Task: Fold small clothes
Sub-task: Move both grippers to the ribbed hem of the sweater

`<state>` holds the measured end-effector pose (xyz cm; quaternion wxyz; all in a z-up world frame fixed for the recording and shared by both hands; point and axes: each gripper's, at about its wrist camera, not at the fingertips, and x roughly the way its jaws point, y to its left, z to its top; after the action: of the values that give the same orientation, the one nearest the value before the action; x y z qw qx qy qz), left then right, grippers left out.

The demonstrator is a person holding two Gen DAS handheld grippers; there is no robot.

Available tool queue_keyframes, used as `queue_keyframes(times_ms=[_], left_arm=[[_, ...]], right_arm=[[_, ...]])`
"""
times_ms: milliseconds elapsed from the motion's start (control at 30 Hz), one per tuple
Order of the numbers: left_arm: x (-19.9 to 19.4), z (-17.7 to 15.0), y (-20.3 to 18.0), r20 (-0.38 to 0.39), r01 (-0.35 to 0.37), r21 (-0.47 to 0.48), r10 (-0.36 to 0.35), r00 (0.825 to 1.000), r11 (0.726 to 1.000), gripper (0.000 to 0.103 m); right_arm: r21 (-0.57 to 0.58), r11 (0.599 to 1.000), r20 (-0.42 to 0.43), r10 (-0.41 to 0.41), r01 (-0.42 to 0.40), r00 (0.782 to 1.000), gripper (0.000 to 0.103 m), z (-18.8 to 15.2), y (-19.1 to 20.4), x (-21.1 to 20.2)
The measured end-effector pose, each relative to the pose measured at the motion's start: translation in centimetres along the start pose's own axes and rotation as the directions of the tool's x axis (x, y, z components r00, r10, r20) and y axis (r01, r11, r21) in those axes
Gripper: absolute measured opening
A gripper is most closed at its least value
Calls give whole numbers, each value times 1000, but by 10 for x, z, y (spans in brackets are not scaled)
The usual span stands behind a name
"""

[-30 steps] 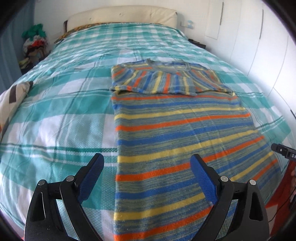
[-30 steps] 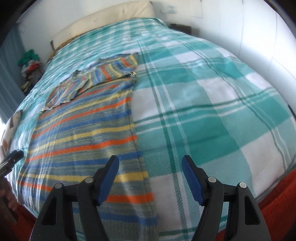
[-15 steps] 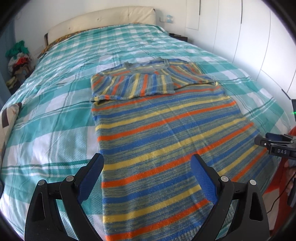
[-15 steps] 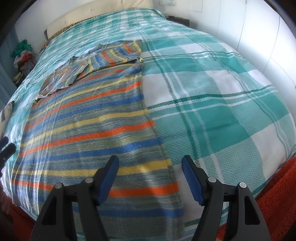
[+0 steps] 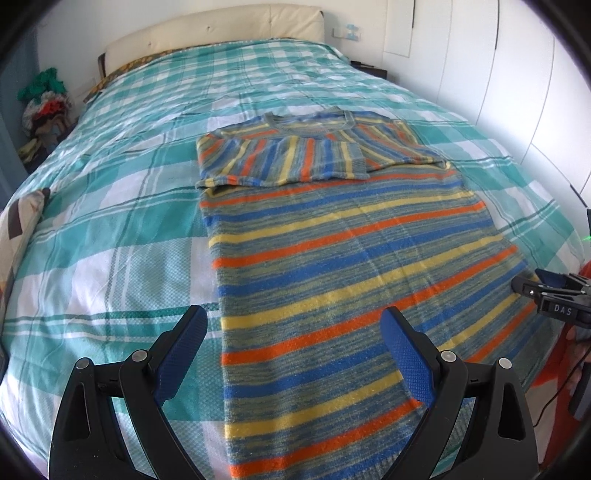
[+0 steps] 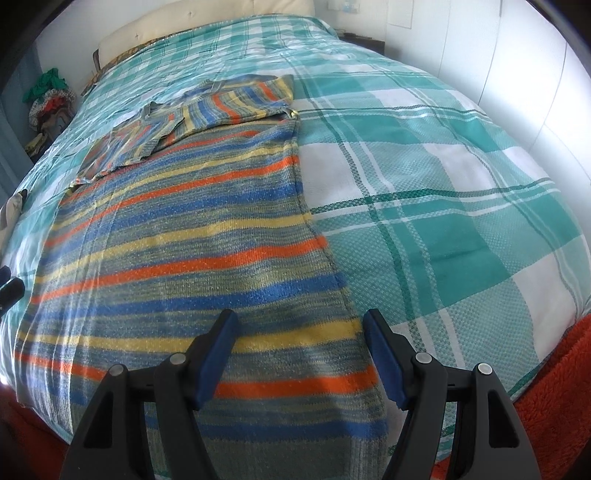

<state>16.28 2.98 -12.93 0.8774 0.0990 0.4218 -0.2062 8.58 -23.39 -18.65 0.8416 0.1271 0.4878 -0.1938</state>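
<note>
A striped knit sweater in blue, orange, yellow and grey lies flat on the bed, both sleeves folded across its chest at the far end. It also shows in the right wrist view. My left gripper is open and empty, hovering over the sweater's lower left edge. My right gripper is open and empty above the sweater's lower right corner near the hem. The right gripper's tip also shows at the right edge of the left wrist view.
The bed has a teal and white plaid cover and a cream headboard. A patterned pillow lies at the left. A pile of clothes sits beside the bed. White wardrobe doors stand on the right. An orange fleece hangs at the foot.
Both grippers moved closer over the sweater's hem end. The right gripper shifted left, from over the bare cover to over the sweater's right corner. Both stayed open.
</note>
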Motion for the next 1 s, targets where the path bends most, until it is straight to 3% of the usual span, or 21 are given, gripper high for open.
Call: queue_keyframes(times_ms=[267,467,633,1000], left_arm=[[4,-3,13,6,-61,-9,61,998,998,96],[11,-9,37,5,-69,-122,70,998,990,96],[10,-22,57,11,-43,-246,47,999,968,96],[-3,-47,72,-31,-98,-387,94,995,917,96]], right_arm=[[17,999,18,33,-34,999,70,3,-1,0],[38,996,62,76,-79,995,70,5,-15,-7],[-11,995,118,95,-94,988,70,2,-22,-19],[-95,982,208,180,-163,961,70,-3,-35,-37]])
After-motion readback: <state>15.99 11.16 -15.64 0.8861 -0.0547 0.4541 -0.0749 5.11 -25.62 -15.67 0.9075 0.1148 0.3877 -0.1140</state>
